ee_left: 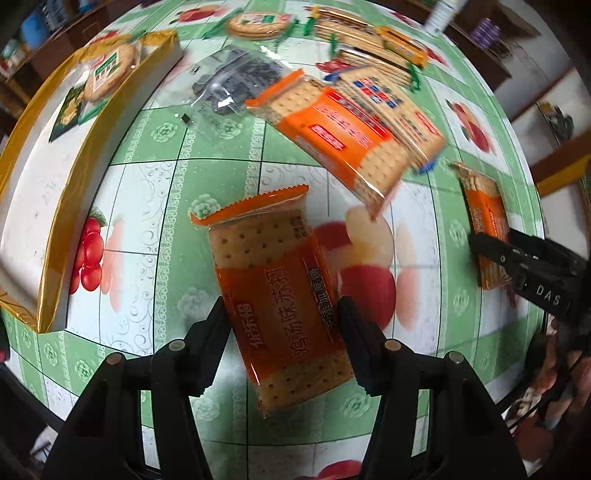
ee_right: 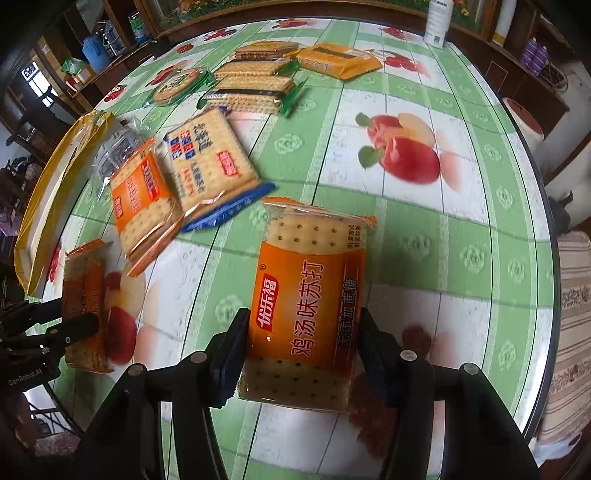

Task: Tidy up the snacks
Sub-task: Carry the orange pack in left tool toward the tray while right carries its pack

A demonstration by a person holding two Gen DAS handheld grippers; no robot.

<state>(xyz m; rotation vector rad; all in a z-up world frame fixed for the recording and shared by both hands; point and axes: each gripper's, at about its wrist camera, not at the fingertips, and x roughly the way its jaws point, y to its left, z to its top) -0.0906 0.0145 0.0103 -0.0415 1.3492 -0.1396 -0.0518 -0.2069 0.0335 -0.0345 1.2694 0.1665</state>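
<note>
My left gripper [ee_left: 282, 310] is shut on an orange soda-cracker pack [ee_left: 273, 280], pads pressing its long sides, above the green fruit-print tablecloth [ee_left: 155, 206]. My right gripper [ee_right: 303, 321] is shut on a matching orange cracker pack [ee_right: 306, 280], also lifted off the table. In the left wrist view the right gripper [ee_left: 491, 251] shows at the right edge with its pack [ee_left: 484, 210]. The right wrist view has the left gripper [ee_right: 74, 326] at lower left with its pack [ee_right: 83, 284]. A gold-rimmed white box [ee_left: 74, 206] lies to the left, holding round biscuit packs [ee_left: 109, 70].
Loose on the table: another orange pack [ee_right: 142, 199], a blue-edged cracker pack [ee_right: 210, 166], a clear bag of dark pieces [ee_left: 236, 81]. Farther back are green-wrapped sandwich crackers [ee_right: 255, 81], a round biscuit pack [ee_right: 177, 85] and a yellow pack [ee_right: 336, 61]. A white can [ee_right: 437, 18] stands at the far edge.
</note>
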